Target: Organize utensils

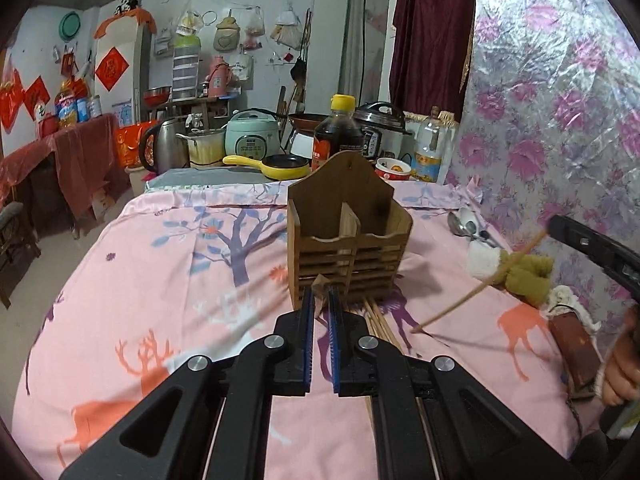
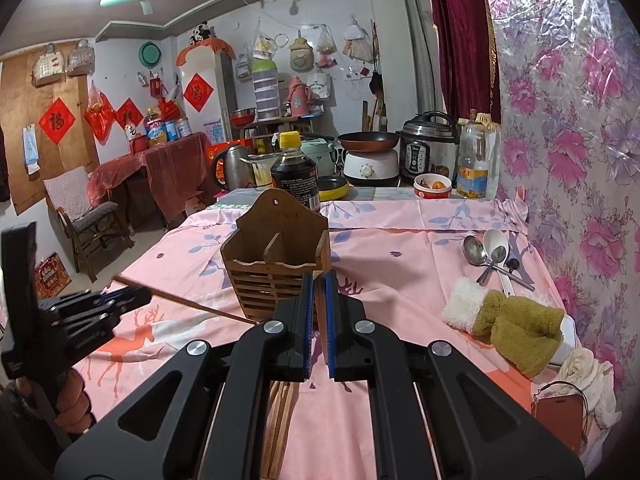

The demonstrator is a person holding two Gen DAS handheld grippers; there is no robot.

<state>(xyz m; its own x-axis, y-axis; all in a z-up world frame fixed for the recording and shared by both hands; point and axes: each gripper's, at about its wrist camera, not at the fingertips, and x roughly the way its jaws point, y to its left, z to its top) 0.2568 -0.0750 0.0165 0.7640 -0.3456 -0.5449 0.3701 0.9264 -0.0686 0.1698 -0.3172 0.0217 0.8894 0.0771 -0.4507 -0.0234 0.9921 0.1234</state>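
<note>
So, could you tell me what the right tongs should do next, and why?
Probably lift the right tongs and swing their chopstick over the wooden holder: its tip points down at the pink cloth, short of the holder, whose two compartments look empty.

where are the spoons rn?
The spoons lie in a loose pile on the pink cloth at the far right by the floral wall, just beyond the olive-and-white sock, right of the wooden holder.
</note>
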